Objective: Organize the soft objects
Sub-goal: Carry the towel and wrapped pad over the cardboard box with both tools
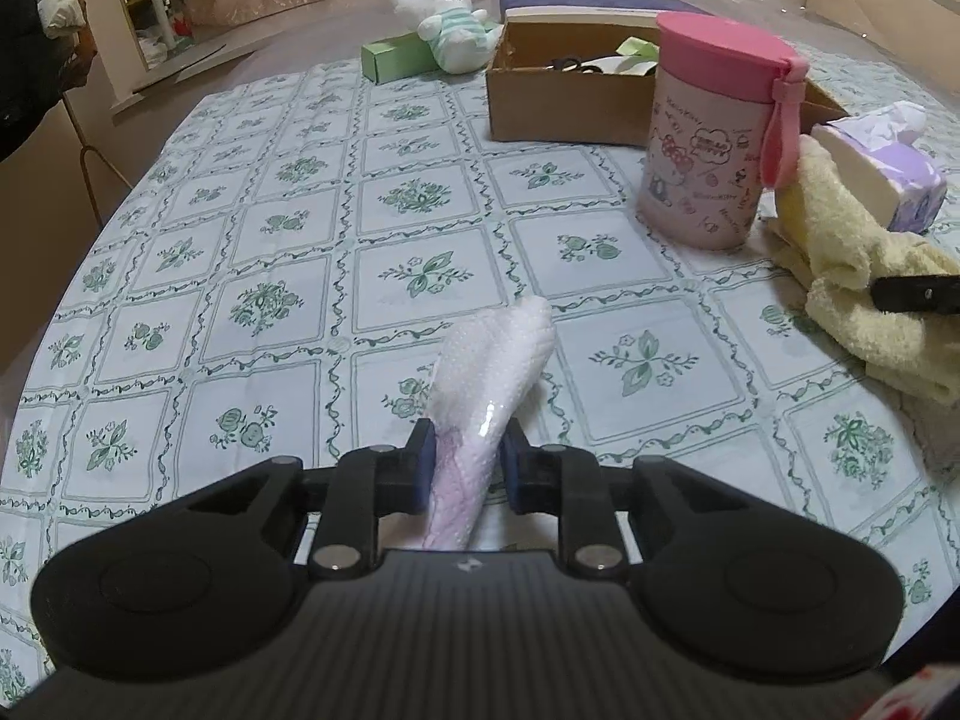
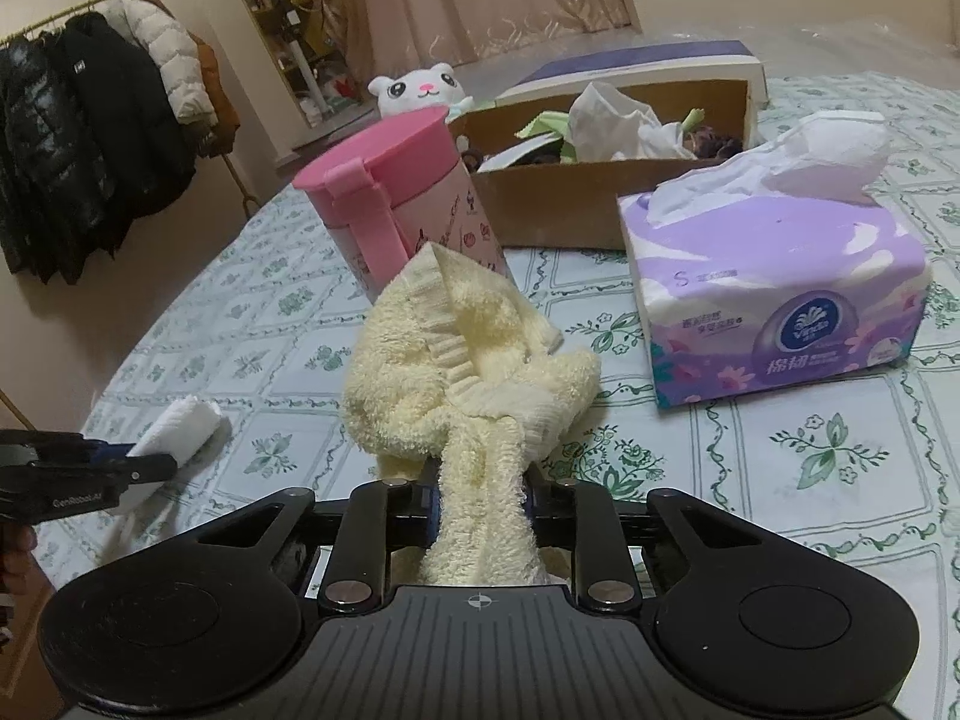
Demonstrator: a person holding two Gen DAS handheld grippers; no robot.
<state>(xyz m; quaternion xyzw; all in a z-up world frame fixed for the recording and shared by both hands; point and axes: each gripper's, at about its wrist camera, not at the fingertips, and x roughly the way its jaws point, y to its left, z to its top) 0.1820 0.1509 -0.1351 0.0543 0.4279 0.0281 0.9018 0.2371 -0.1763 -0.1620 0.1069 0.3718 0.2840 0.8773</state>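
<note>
While the yellow towel (image 2: 474, 360) hangs bunched between the pads of the right gripper (image 2: 480, 504), clamped near one end with its loose bulk sagging toward the table (image 2: 780, 480), the white wrapped packet (image 1: 486, 396) is pinched the same way in the left gripper (image 1: 465, 462), its far end raised off the cloth. Both soft things look freshly picked up, so the step in hand seems to be the lift, with the carry to follow. Just behind the towel stands a pink-lidded cup (image 2: 408, 204), with a tissue pack (image 2: 774, 300) to its right and an open cardboard box (image 2: 600, 192) beyond both, and a plush rabbit (image 1: 438, 18) farther back. Next, each load likely needs raising clear of the cup before it travels, probably toward the box, though the destination is only a guess.
</note>
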